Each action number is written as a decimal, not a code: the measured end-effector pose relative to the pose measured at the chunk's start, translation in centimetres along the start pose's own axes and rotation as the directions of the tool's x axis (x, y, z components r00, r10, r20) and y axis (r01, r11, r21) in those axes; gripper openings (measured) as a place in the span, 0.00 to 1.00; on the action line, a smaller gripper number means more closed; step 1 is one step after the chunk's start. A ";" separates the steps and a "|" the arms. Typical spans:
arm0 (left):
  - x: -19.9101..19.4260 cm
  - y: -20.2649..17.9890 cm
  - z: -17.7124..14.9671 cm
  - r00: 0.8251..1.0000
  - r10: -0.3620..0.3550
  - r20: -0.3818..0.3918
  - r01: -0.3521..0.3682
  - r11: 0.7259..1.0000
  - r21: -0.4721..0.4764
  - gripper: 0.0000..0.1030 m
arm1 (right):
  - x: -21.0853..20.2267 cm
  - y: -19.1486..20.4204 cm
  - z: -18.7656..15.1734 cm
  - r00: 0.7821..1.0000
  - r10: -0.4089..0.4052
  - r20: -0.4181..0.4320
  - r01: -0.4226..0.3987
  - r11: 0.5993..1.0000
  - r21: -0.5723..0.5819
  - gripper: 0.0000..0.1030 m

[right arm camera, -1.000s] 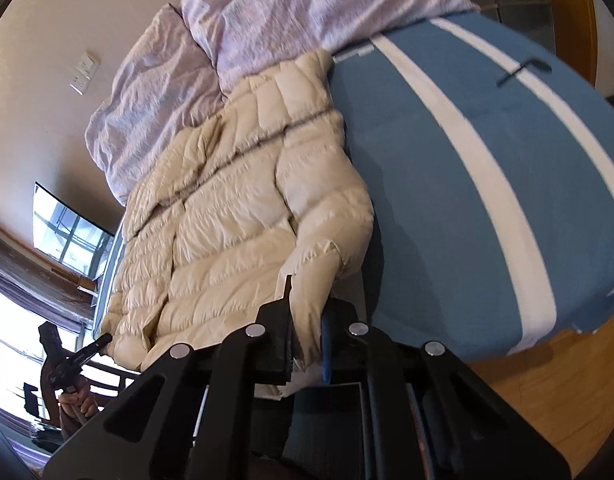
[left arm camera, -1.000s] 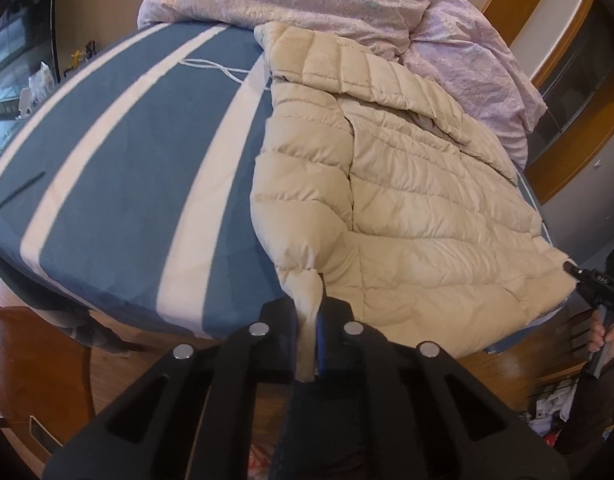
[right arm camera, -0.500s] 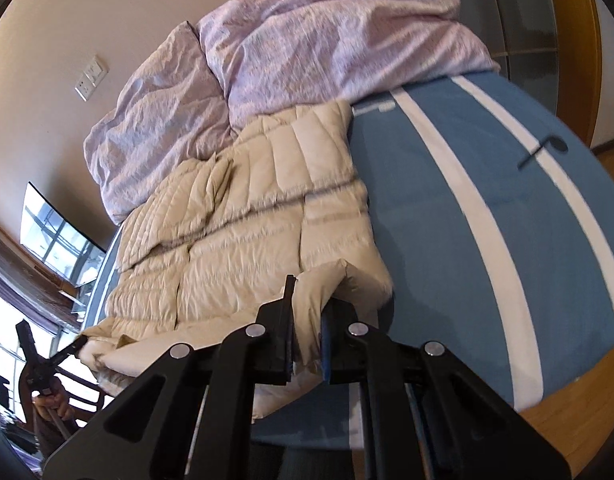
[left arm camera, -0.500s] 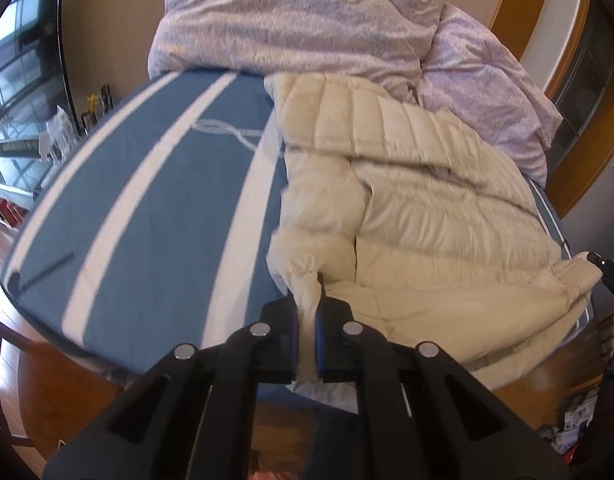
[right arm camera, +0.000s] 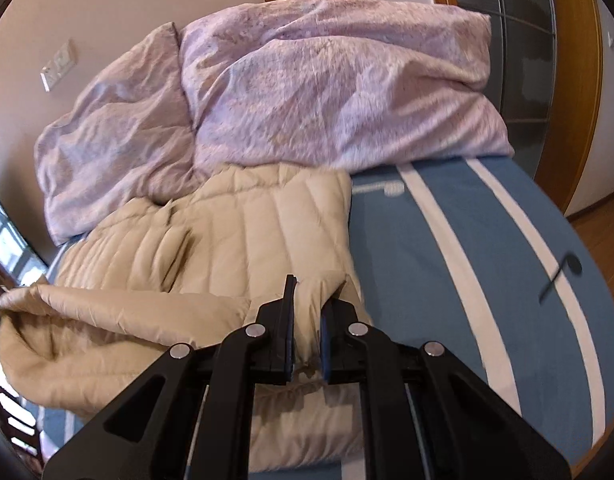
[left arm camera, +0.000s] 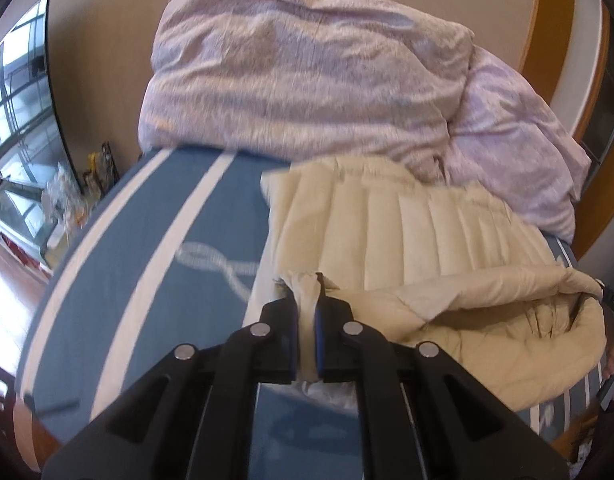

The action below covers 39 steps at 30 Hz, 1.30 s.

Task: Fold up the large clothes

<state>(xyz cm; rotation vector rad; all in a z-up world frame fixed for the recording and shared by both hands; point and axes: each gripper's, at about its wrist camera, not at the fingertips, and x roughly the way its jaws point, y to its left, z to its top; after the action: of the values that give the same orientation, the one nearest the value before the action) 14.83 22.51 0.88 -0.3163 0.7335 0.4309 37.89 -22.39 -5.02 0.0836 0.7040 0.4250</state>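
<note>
1. Cream quilted puffer jacket (left arm camera: 407, 240) lies on blue bed sheet with white stripes (left arm camera: 155, 240), its near hem lifted over its body.
2. Left gripper (left arm camera: 306, 320) clenched on a bunched jacket edge at 6 o'clock.
3. Right gripper (right arm camera: 307, 320) clamped on jacket (right arm camera: 227, 248) fabric at 6 o'clock.
4. Crumpled lilac duvet (right arm camera: 327, 92) piled at 12 o'clock, touching jacket's far edge.

Cream quilted puffer jacket (left arm camera: 407, 240) (hem doubled over) on striped bed

Striped bed (left arm camera: 155, 264) bears jacket (left arm camera: 407, 232) and duvet (left arm camera: 307, 80).
</note>
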 end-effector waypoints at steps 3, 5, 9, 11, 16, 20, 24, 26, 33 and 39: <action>2.4 -0.6 3.2 1.000 0.012 0.013 -0.012 1.000 -0.015 0.06 | 2.3 0.5 1.9 0.999 -0.025 0.029 0.026 1.000 -0.001 0.10; 4.3 -1.0 5.1 1.000 0.025 0.018 -0.024 0.999 -0.023 0.06 | 4.3 0.9 3.6 0.997 -0.047 0.057 0.047 0.999 0.009 0.10; 8.1 -1.7 8.2 0.999 0.039 0.020 -0.038 0.997 -0.062 0.06 | 7.4 1.5 6.4 0.993 -0.074 0.091 0.071 0.997 0.032 0.10; 10.4 -1.6 9.4 0.999 0.039 0.013 -0.037 0.994 -0.105 0.06 | 9.1 1.7 7.7 0.991 -0.087 0.106 0.082 0.995 0.052 0.10; 14.7 -1.1 10.5 0.999 0.042 -0.001 -0.042 0.984 -0.172 0.11 | 12.3 1.7 9.1 0.992 -0.089 0.089 0.079 0.991 0.111 0.39; 14.9 -0.3 10.4 0.998 0.037 0.042 -0.027 0.975 -0.219 0.66 | 11.1 2.0 9.1 0.987 -0.047 0.152 0.030 0.993 0.115 0.78; 13.2 -0.2 9.9 0.989 0.073 0.129 -0.046 0.979 -0.197 0.79 | 8.5 2.7 8.5 0.968 -0.018 0.250 0.004 0.998 0.058 0.78; 13.2 -0.7 9.3 0.989 0.077 0.126 -0.054 0.983 -0.177 0.79 | 9.0 3.5 7.8 0.977 0.000 0.213 -0.002 1.000 0.008 0.75; 16.6 -4.3 8.5 0.965 0.240 0.109 -0.238 0.971 -0.033 0.80 | 14.6 5.2 7.0 0.981 -0.170 0.092 0.179 0.979 -0.101 0.62; 20.4 -3.6 8.5 0.951 0.308 0.039 -0.307 0.951 -0.032 0.81 | 18.3 5.0 6.2 0.968 -0.247 0.035 0.250 0.960 -0.126 0.63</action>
<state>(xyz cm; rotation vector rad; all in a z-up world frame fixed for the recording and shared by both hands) 34.97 28.38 -7.00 -0.2153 0.7379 0.7411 52.63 -9.97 -10.37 -0.1230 0.6570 0.2273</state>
